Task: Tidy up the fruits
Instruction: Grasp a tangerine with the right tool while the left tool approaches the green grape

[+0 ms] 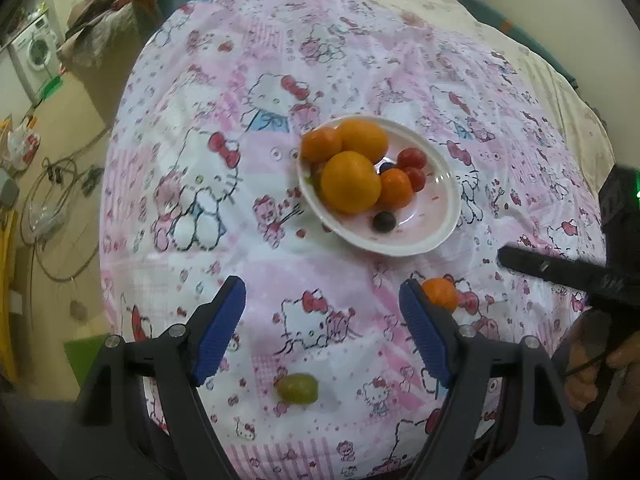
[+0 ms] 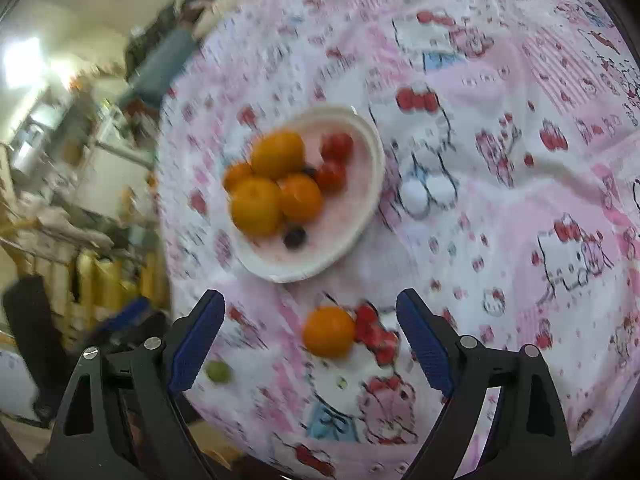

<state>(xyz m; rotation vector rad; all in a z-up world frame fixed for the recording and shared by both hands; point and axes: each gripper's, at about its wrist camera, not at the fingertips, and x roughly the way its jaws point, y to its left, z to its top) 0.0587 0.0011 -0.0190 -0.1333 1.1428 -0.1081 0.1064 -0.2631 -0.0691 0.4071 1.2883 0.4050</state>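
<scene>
Between the released left tool's [image 1: 322, 312] fingers, a green grape [image 1: 298, 389] lies lengthwise left-to-right.

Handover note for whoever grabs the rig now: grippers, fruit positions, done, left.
Left gripper: open, empty, above the cloth with the green grape below it.
Right gripper: open, empty, lined up over the loose orange.
Plate: holds four orange fruits, two red tomatoes and two dark berries.
Done: most fruit is on the plate.
Left: loose orange and green grape, both on the cloth near the plate.
</scene>
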